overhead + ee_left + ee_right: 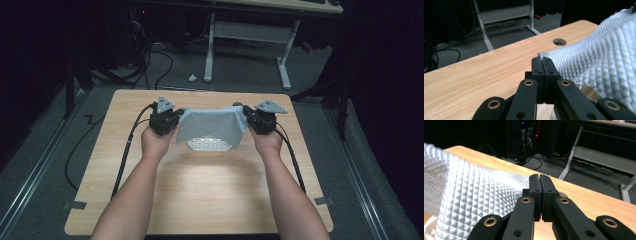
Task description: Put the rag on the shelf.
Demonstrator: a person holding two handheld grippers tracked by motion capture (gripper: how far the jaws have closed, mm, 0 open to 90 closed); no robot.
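A light grey waffle-weave cloth [212, 125] hangs stretched between the two grippers above the wooden table [200, 190]. My left gripper [165, 118] is shut on the cloth's left corner; in the left gripper view the jaws pinch the cloth edge [544, 55] at my left gripper [541, 59]. My right gripper [260, 119] is shut on the right corner, and the cloth [474, 197] spreads left from my right gripper [539, 177]. Under the hanging cloth a white perforated basket-like object [210, 145] sits on the table, partly covered.
A round cable hole [559, 41] is cut in the table near its far edge. Beyond the table stand a white desk frame [250, 40] and loose cables [150, 65] on the grey floor. Black cables [125, 150] trail from both grippers.
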